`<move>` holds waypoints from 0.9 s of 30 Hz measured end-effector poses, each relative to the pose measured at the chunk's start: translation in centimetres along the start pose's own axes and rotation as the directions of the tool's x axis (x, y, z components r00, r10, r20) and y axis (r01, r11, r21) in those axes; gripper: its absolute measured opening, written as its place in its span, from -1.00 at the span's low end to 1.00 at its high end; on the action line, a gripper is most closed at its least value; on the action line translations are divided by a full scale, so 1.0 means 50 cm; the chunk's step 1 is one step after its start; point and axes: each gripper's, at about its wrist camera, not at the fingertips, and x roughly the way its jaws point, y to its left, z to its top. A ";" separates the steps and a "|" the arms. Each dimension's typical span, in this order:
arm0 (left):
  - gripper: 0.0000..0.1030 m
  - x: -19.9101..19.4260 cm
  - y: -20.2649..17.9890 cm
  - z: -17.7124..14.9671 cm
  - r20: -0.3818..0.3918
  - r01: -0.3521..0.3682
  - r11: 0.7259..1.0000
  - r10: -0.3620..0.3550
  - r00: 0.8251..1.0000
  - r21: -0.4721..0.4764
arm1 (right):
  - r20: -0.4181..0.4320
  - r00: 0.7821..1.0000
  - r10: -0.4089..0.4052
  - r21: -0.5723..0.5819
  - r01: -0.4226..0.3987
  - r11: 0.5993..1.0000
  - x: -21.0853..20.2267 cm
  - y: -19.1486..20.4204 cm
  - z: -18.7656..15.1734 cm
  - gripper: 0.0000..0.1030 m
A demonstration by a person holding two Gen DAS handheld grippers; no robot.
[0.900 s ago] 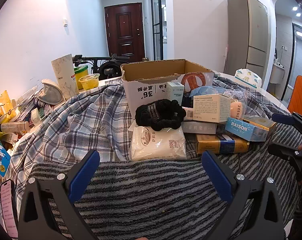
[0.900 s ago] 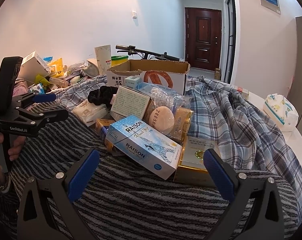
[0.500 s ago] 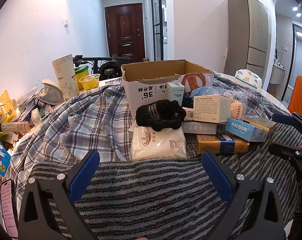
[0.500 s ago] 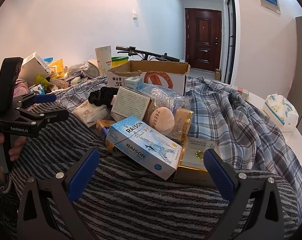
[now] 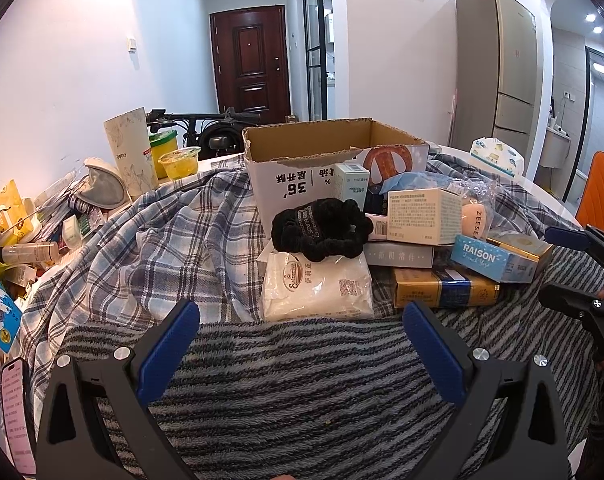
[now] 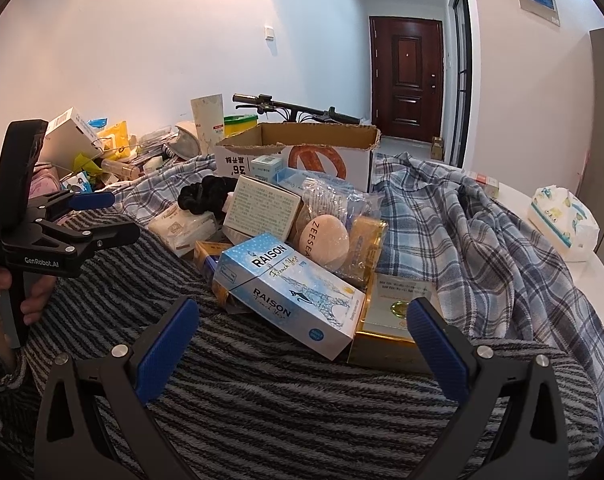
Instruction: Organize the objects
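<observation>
the cardboard box (image 5: 326, 160) stands open-topped at the back of the heap, on a plaid cloth (image 5: 173, 248) spread over the surface; everything below is placed from that box; just in front of it lies a black scrunchie (image 5: 322, 230), resting on a white soft packet (image 5: 316, 288); to the box's front right a cream carton with small print (image 5: 424, 216) sits on a grey flat box (image 5: 400, 255), and under that lies a gold and blue box (image 5: 442, 290); further right of the box the blue raison box (image 6: 285, 292) lies tilted across the pile, touching a peach zeesea sponge (image 6: 324, 240) in clear wrap; a gold-edged box (image 6: 394, 320) lies beside the raison box, on its far side from the scrunchie; a striped fleece blanket (image 5: 302, 380) covers the surface in front of the box, nearest both cameras; the left hand-held gripper (image 5: 302, 344) hovers over that blanket with its blue pads spread wide and nothing between them, facing the white packet; the right hand-held gripper (image 6: 302, 340) is likewise spread wide and empty, low over the blanket, with the raison box just ahead of its fingers; left of the box, clutter of packets and a tall paper cup (image 5: 129, 152) lines the wall; a tissue pack (image 6: 562, 220) lies well to the box's right
</observation>
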 end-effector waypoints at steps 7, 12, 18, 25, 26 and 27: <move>1.00 -0.003 0.000 -0.002 -0.001 0.000 1.000 0.000 1.000 0.003 | 0.020 1.000 0.018 0.015 -0.018 1.000 -0.006 -0.005 -0.003 1.00; 1.00 -0.002 -0.002 -0.003 -0.001 -0.001 1.000 0.001 1.000 0.004 | 0.017 1.000 0.023 0.016 -0.023 1.000 -0.005 -0.003 -0.002 1.00; 1.00 0.004 -0.004 -0.003 0.000 0.001 1.000 -0.001 1.000 0.009 | 0.013 1.000 0.028 0.019 -0.029 0.999 -0.004 -0.005 -0.002 1.00; 1.00 0.001 -0.005 -0.006 0.001 0.002 1.000 -0.002 1.000 0.011 | 0.013 1.000 0.028 0.019 -0.028 0.999 -0.004 -0.005 -0.002 1.00; 1.00 0.001 -0.005 -0.005 0.003 0.001 1.000 -0.001 1.000 0.011 | 0.012 1.000 0.029 0.018 -0.029 0.999 -0.003 -0.005 -0.002 1.00; 1.00 0.001 -0.006 -0.006 0.004 0.001 1.000 -0.001 1.000 0.011 | 0.011 0.999 0.031 0.019 -0.031 0.999 -0.002 -0.005 -0.002 1.00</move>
